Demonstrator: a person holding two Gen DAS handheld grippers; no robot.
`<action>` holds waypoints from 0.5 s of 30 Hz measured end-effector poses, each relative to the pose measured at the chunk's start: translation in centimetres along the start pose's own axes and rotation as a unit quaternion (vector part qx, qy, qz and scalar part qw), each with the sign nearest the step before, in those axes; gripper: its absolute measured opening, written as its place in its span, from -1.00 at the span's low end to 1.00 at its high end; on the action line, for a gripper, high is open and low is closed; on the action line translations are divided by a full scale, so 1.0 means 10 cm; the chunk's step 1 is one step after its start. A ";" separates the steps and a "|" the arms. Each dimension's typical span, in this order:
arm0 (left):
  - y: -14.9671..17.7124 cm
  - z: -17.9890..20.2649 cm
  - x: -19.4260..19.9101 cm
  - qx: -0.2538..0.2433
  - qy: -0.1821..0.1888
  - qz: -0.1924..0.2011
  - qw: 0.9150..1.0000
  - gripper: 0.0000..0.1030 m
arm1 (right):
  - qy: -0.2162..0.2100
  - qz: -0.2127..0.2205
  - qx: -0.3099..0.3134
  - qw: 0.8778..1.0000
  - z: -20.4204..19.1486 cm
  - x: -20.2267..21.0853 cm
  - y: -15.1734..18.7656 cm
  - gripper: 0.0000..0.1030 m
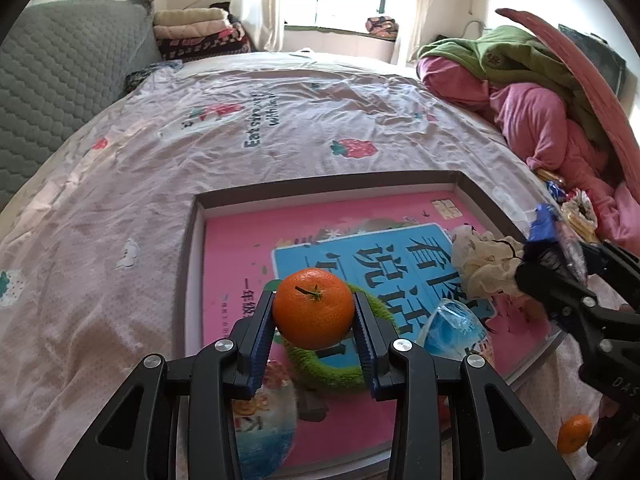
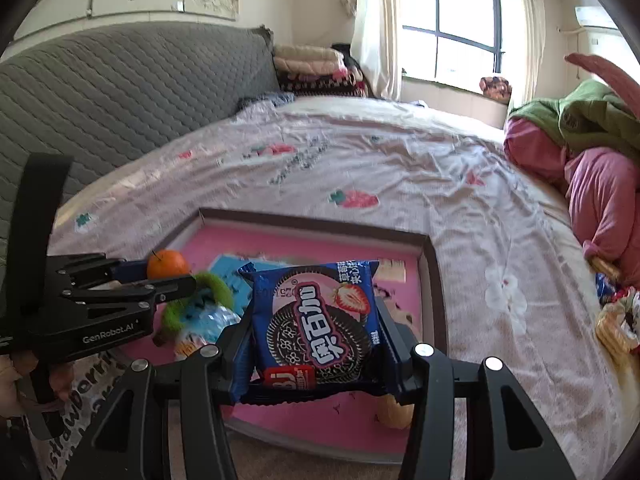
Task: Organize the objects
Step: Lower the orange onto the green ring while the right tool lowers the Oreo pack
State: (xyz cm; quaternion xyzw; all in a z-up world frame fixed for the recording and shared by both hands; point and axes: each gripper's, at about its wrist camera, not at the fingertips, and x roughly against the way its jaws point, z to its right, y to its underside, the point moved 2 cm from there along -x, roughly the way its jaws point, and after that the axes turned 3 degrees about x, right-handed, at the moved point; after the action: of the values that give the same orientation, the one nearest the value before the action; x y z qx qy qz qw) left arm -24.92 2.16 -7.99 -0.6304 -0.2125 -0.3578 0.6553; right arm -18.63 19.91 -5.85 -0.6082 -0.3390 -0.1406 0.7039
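Two loads in the air: each gripper carries one item above the shallow tray on the bed.

Left wrist view, grip: the left gripper [image 1: 314, 320] has its jaws pinching the orange [image 1: 314, 309] on both sides, stem up.
Left wrist view, position: the fruit hangs over the tray [image 1: 328, 184], above the pink book [image 1: 240, 248] that lines its floor.
Left wrist view, already in the tray: a green fuzzy ring [image 1: 340, 376], a blue-and-clear packet [image 1: 456, 330] and a cream frilly item [image 1: 480, 260], all lying on the book.
Left wrist view, still outside: a second orange [image 1: 574, 433] on the sheet near the tray's right edge, and a heap of snack packets [image 1: 576, 210] at the far right by the pink bedding.

Right wrist view, grip: the right gripper [image 2: 316, 344] has its jaws pressed on the two side edges of a blue cookie packet [image 2: 316, 320], which stands upright facing the camera.
Right wrist view, position: the packet is held over the near part of the tray [image 2: 312, 220], not yet resting on it.
Right wrist view, still outside: loose biscuit packs [image 2: 612, 328] on the sheet at the right.

Progress, as a judgement: partly done. A few things sit in the tray, two are held over it unreleased, and several remain on the bed to be gathered.
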 end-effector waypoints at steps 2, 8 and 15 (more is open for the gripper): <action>0.01 0.02 -0.03 -0.006 0.001 -0.001 1.000 -0.25 | -0.001 -0.010 -0.002 1.000 0.01 -0.04 0.03 0.00; 0.05 0.06 -0.09 -0.012 0.011 -0.006 1.000 -0.25 | -0.001 -0.029 0.007 1.000 -0.02 -0.08 0.11 0.00; 0.10 0.12 -0.13 -0.029 0.006 -0.009 1.000 -0.25 | -0.003 -0.059 0.018 0.998 -0.05 -0.18 0.18 0.00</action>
State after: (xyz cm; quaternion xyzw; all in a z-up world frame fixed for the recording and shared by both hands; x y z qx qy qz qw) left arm -24.86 3.57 -9.43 -0.6453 -0.2035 -0.3730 0.6349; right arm -18.65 19.44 -8.39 -0.5749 -0.3791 -0.1743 0.7039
